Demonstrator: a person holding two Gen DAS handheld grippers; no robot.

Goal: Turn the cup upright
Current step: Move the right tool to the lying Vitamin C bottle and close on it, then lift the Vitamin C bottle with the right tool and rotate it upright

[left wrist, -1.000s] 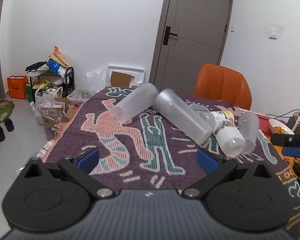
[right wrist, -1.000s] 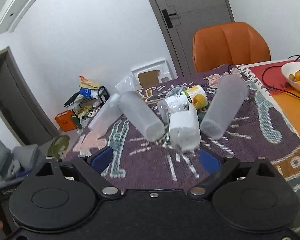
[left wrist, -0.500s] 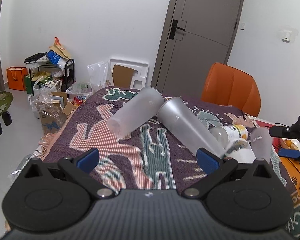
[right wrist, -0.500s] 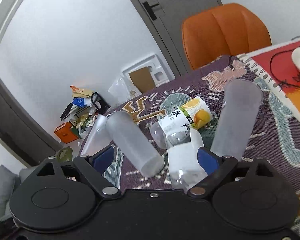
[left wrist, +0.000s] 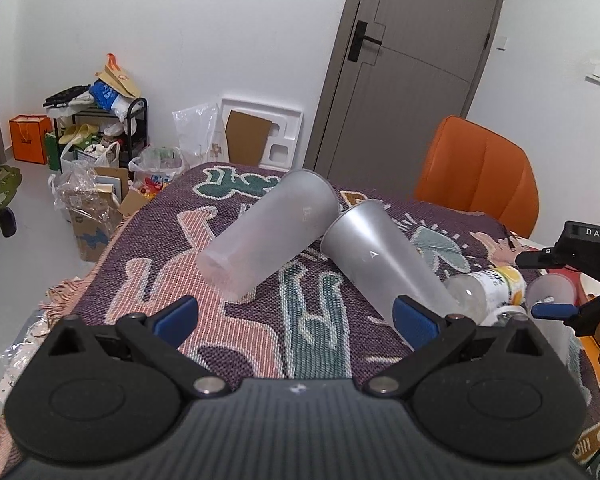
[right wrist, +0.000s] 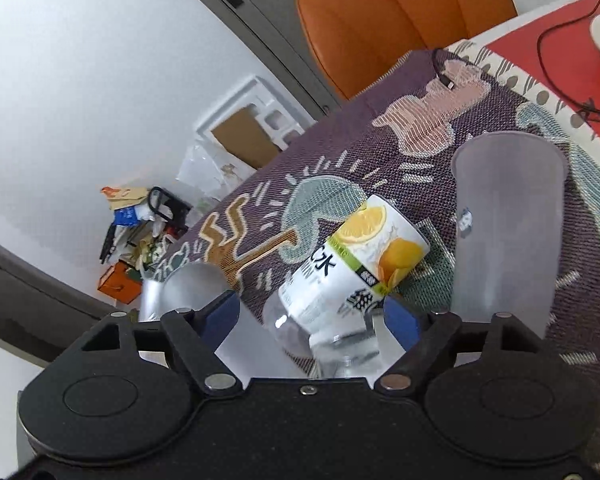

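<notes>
Three frosted cups (left wrist: 272, 236) are seen lying on the worktop (left wrist: 260, 332); both grippers' fingers (left wrist: 176, 314) are spread apart, empty.

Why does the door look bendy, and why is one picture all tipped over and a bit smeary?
Left wrist view: the fisheye lens curves the door near the edge; the frosted cups look sharp in soft, even light. Right wrist view: the camera is tilted, so the blanket slopes, the wall looks blocky and smeared, and the lemon bottle sits so close it looks huge between the open tongs.
</notes>
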